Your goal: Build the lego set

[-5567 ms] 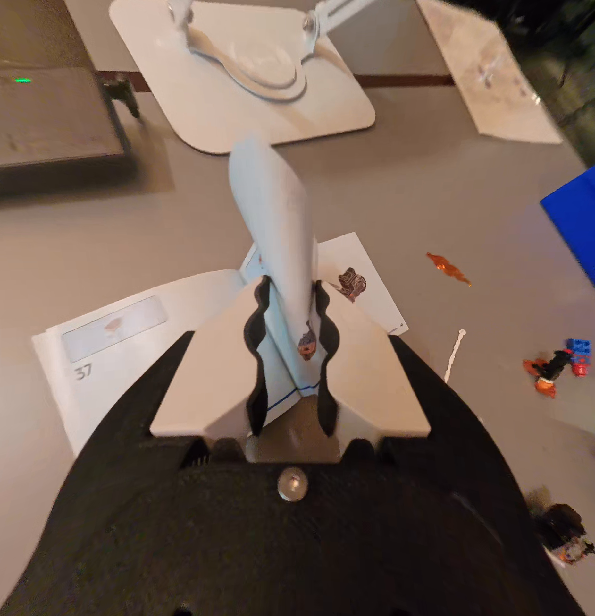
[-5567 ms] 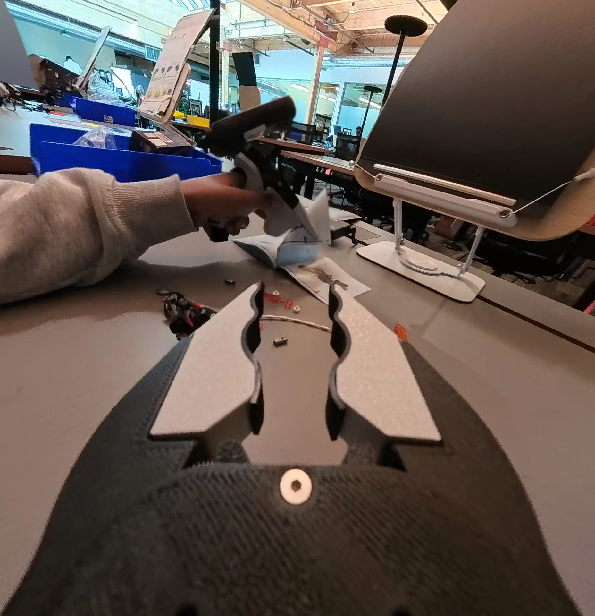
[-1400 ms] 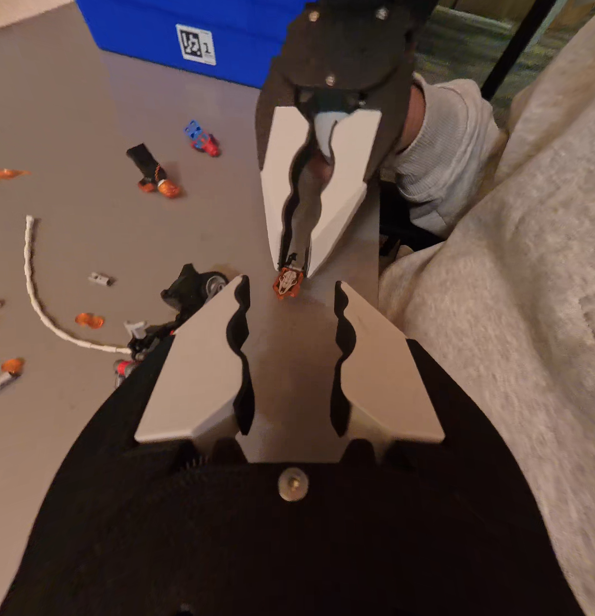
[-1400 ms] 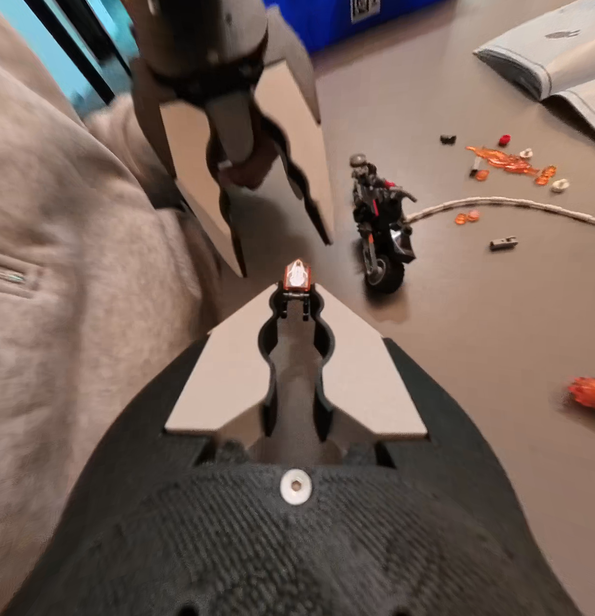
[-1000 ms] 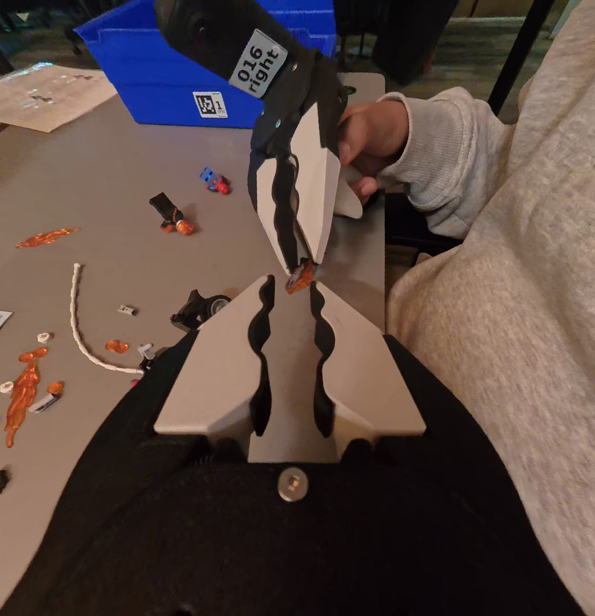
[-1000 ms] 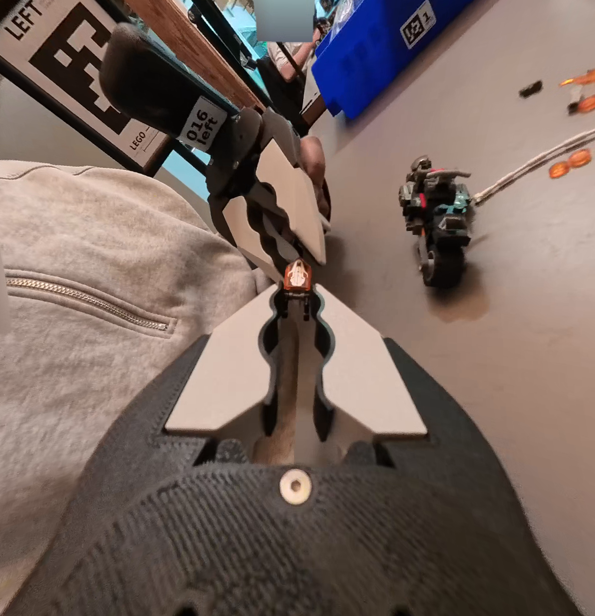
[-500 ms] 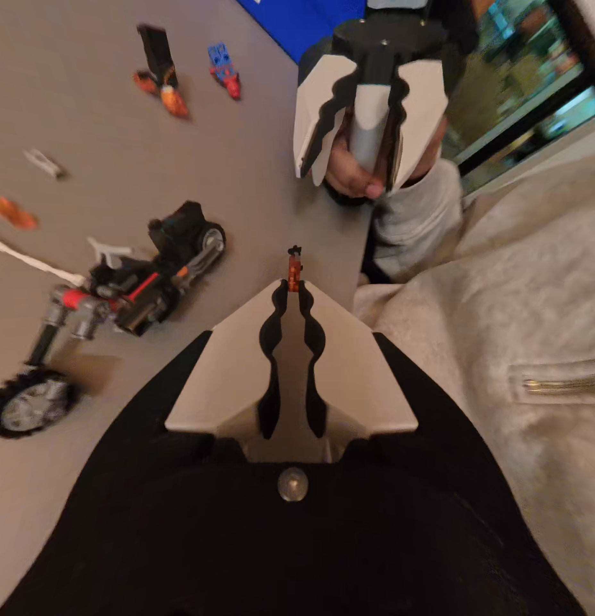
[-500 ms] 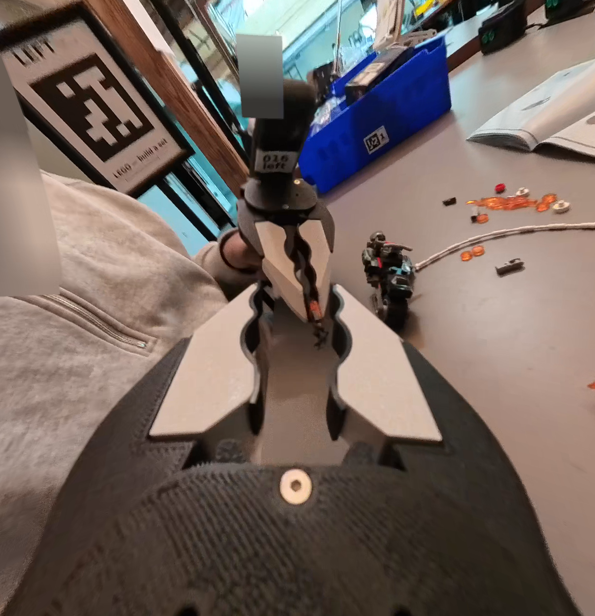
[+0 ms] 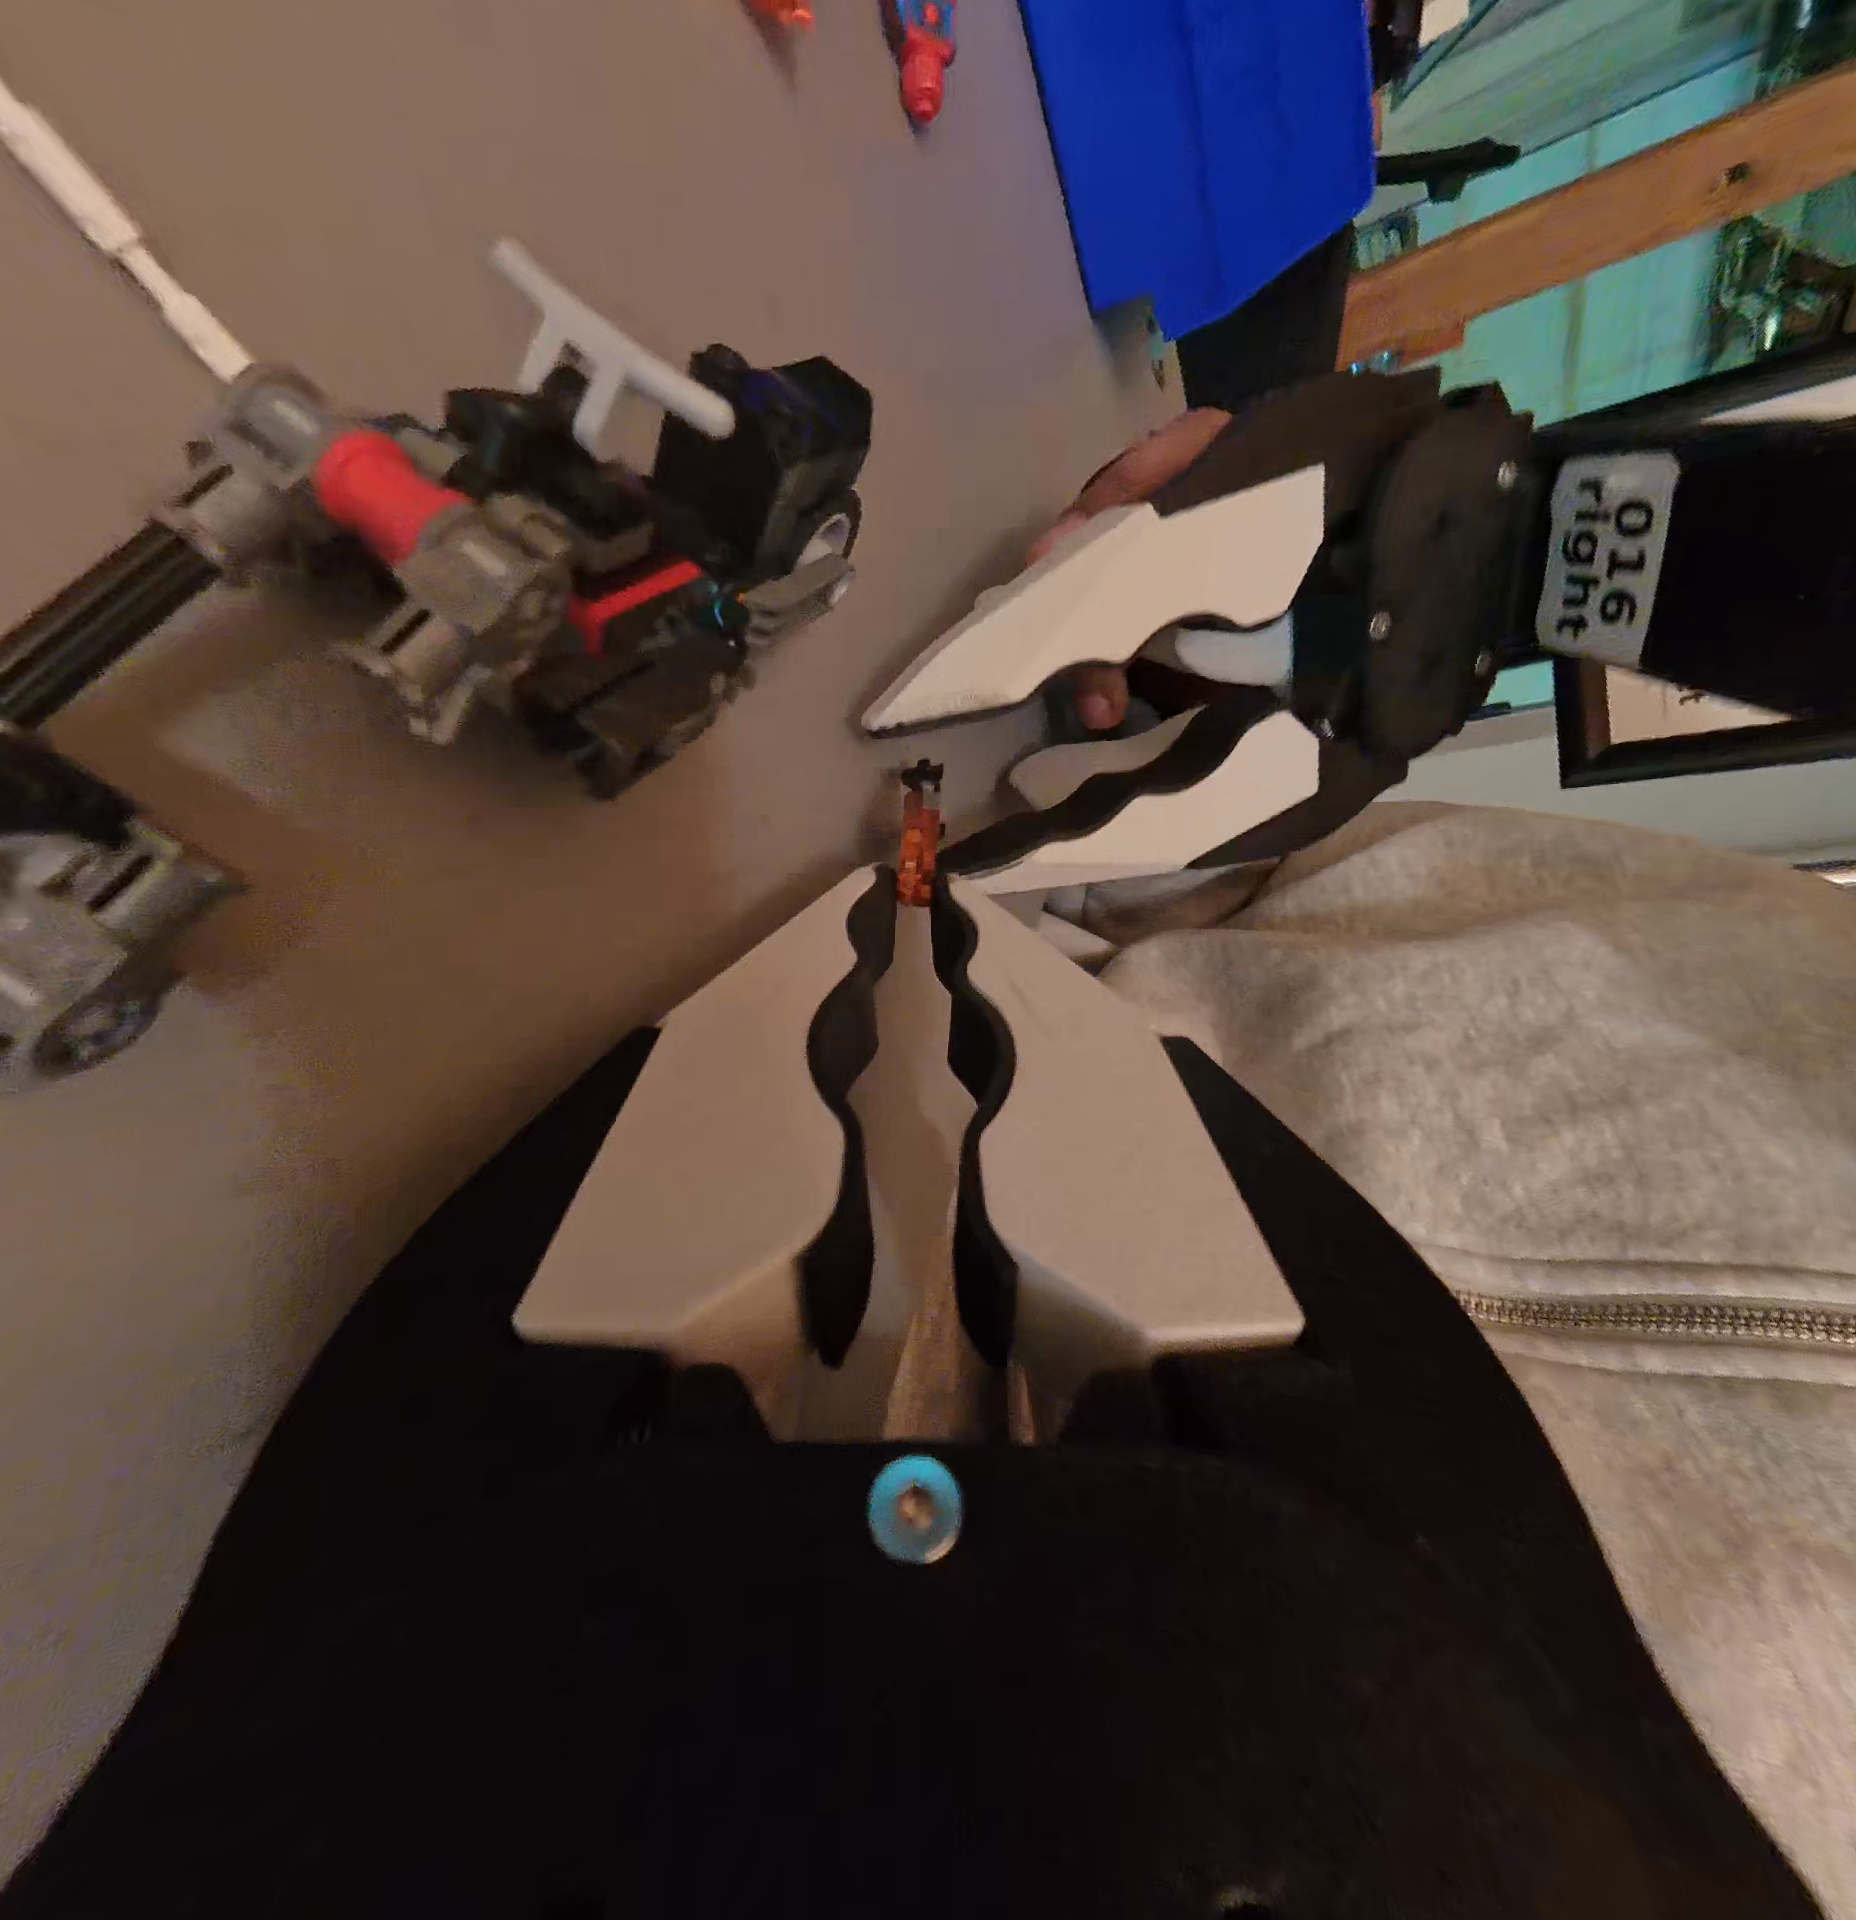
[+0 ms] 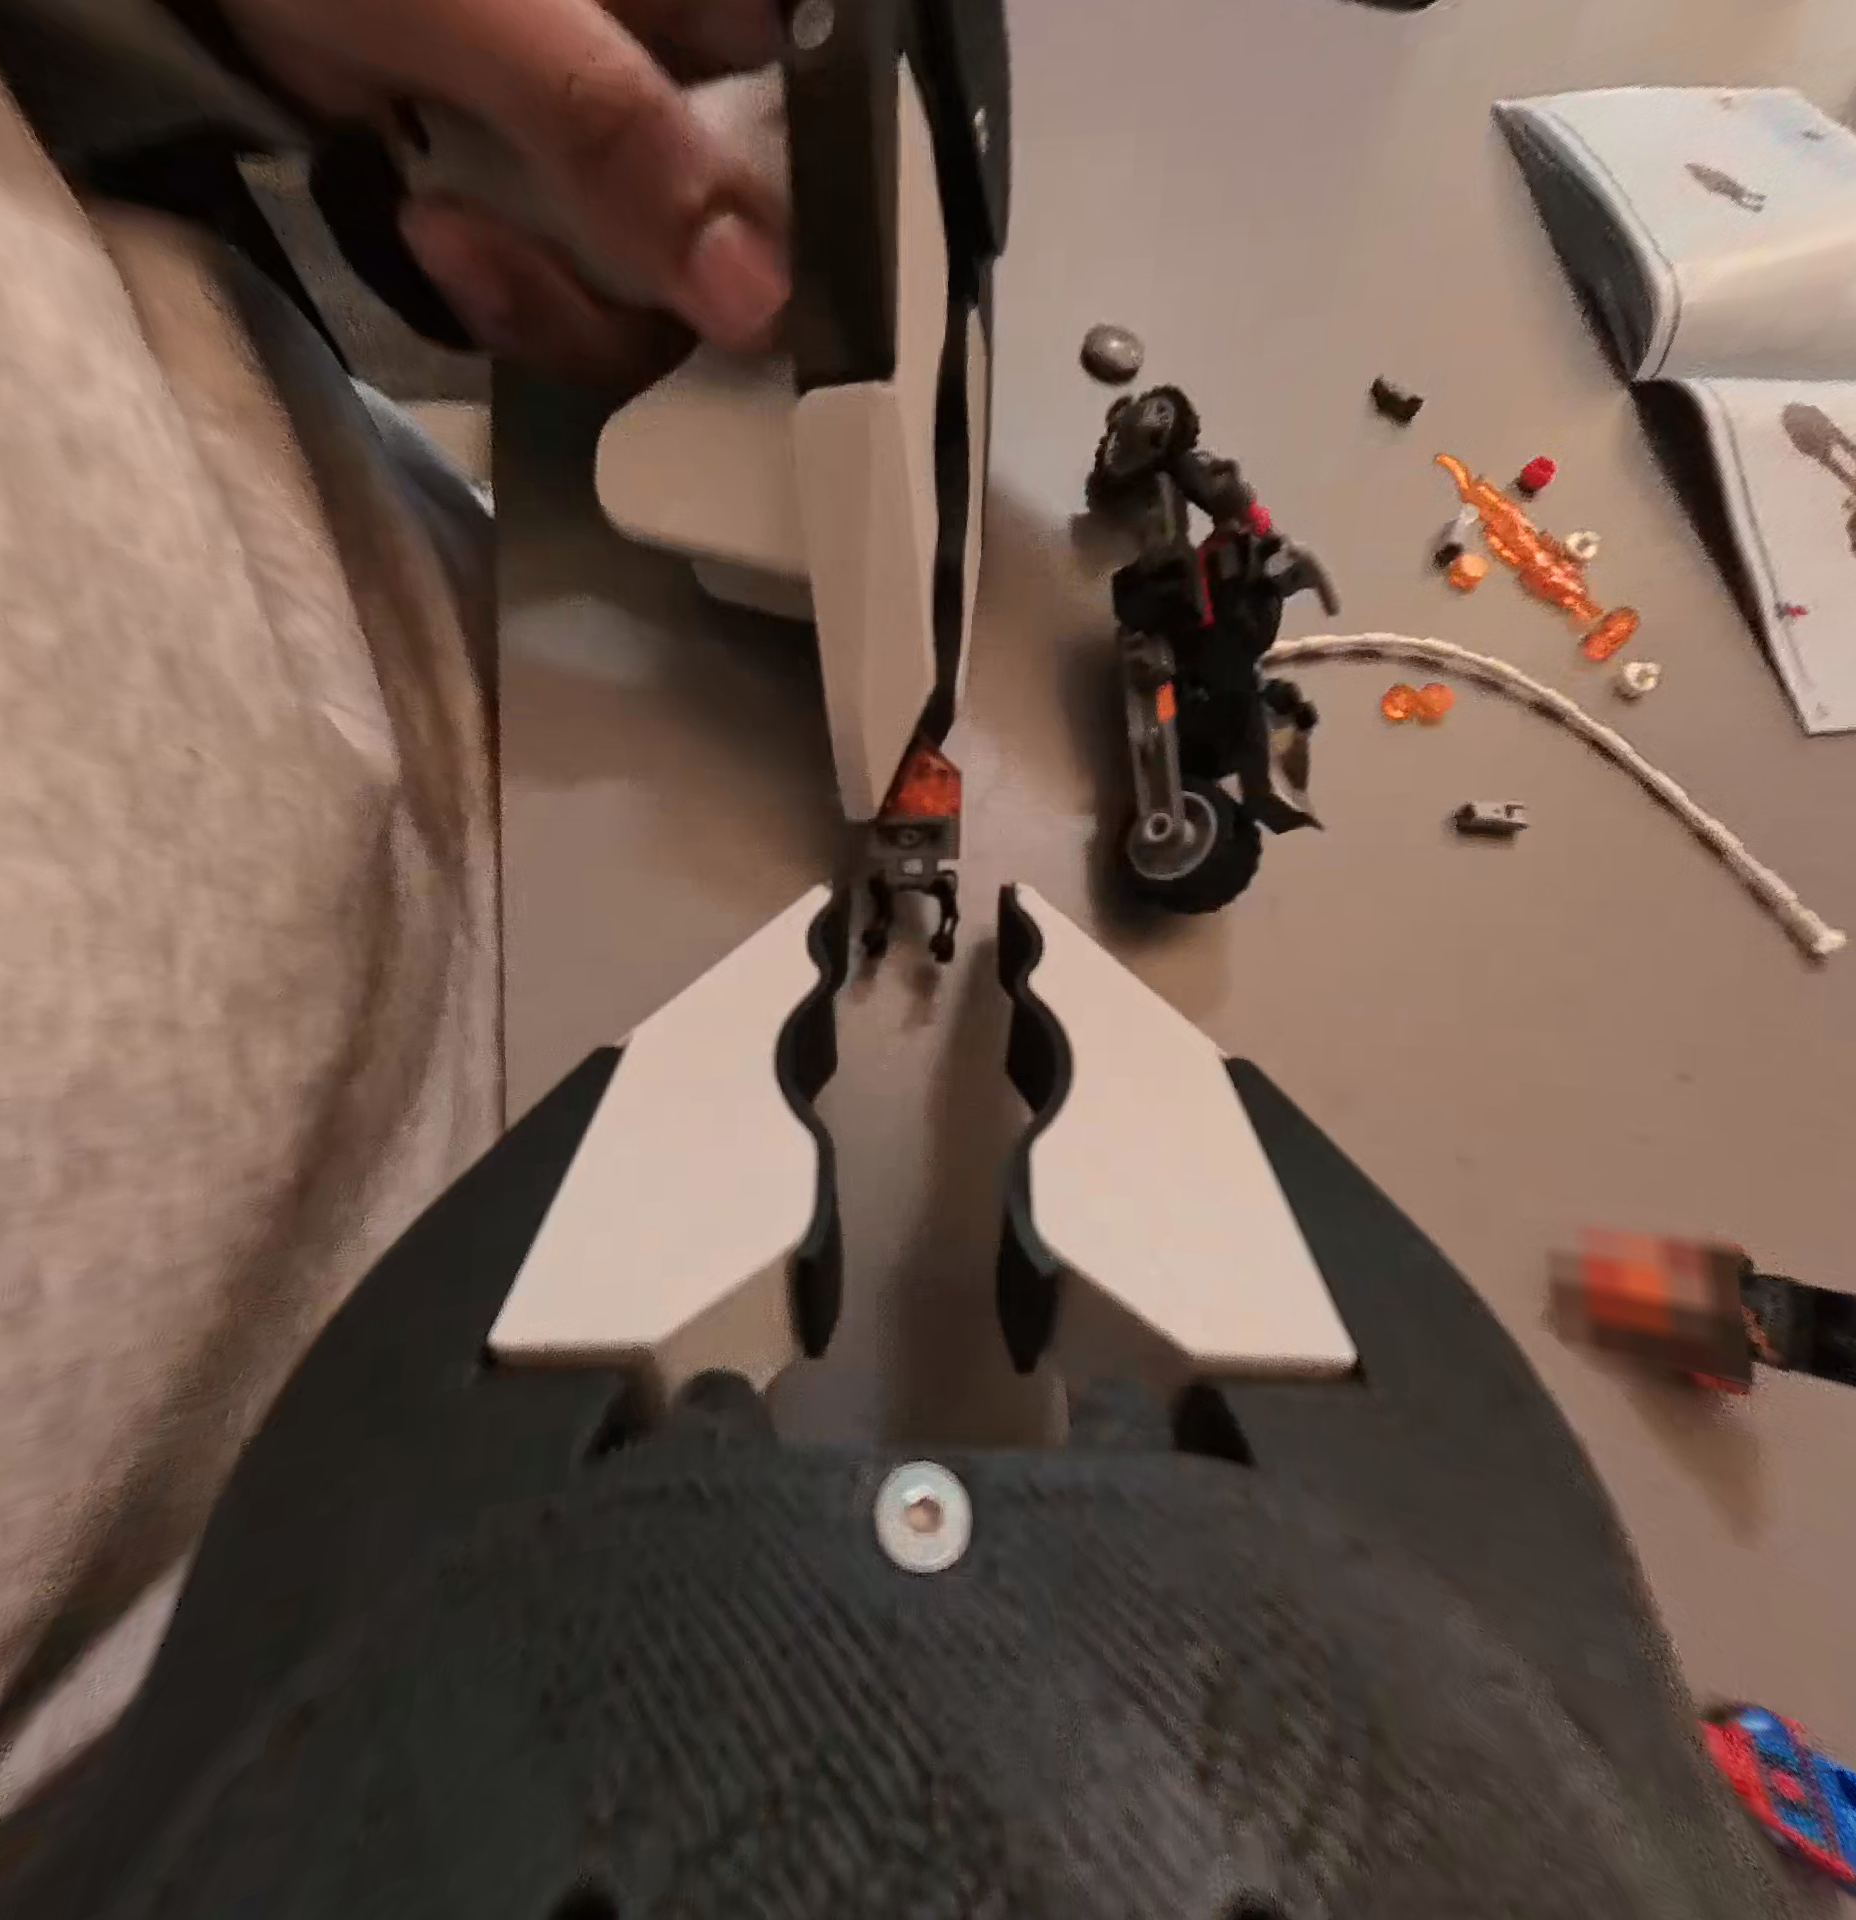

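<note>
We see the left gripper pressed together on a small orange and black lego piece, pinched right at the fingertips; in the right wrist view the same piece hangs from the left gripper's tips, orange part up, grey block and two black prongs below. The right gripper is spread, holding nothing; the prongs of the piece sit just between its fingertips, close to the left-hand one, and we cannot tell if they touch. In the left wrist view the right gripper comes in from the right, tips just beside the piece.

Both meet above the grey table, near its edge by the person's grey sweatshirt. A hand grips the left tool.

Further out, the black lego motorcycle lies on the table, with a white cord beside it, orange flame bits, small loose parts, and an open instruction booklet at far right. A blue bin sits beyond the motorcycle in the left wrist view.
</note>
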The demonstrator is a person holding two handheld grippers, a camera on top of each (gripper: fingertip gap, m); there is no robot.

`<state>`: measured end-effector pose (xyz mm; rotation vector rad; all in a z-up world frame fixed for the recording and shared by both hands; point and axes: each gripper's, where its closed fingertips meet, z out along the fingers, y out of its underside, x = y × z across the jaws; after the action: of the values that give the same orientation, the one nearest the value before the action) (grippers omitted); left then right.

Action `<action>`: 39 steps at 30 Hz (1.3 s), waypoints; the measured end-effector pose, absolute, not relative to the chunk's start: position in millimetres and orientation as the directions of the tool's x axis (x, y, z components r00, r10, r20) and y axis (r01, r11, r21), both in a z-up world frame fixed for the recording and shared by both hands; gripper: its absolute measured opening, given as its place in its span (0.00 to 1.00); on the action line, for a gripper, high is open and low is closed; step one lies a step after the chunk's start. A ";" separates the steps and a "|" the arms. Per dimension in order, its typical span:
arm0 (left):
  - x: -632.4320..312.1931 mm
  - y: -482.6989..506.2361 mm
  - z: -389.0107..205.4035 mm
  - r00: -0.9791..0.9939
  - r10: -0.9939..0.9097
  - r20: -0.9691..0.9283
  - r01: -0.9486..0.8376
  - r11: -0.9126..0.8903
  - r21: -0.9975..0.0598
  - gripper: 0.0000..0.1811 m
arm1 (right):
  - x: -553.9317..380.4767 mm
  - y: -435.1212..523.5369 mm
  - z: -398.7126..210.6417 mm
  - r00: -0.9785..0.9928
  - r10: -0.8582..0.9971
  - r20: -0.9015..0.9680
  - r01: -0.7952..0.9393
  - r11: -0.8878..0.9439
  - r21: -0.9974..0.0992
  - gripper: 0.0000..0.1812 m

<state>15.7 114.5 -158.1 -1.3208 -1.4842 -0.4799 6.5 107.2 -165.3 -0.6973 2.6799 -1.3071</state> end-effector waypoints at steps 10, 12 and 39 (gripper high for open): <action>25.0 105.1 -160.4 0.161 0.557 0.815 0.905 0.247 -0.347 0.10 | 6.5 107.1 -167.8 -0.886 -0.436 0.155 -0.393 0.533 -0.749 0.07; 29.2 100.5 -158.3 0.159 0.566 0.809 0.909 0.236 -0.344 0.13 | 6.5 108.4 -167.9 -0.888 -0.439 0.140 -0.384 0.537 -0.751 0.07; 22.2 -47.6 -174.3 -0.002 0.998 0.070 0.805 0.043 -0.592 0.09 | -7.1 113.9 -149.4 -0.913 -0.401 0.076 -0.283 0.488 -0.826 0.12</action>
<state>22.2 -47.6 -174.3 -1.8104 -1.8560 0.5389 -7.1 113.9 -149.4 -0.6004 2.5977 -1.4061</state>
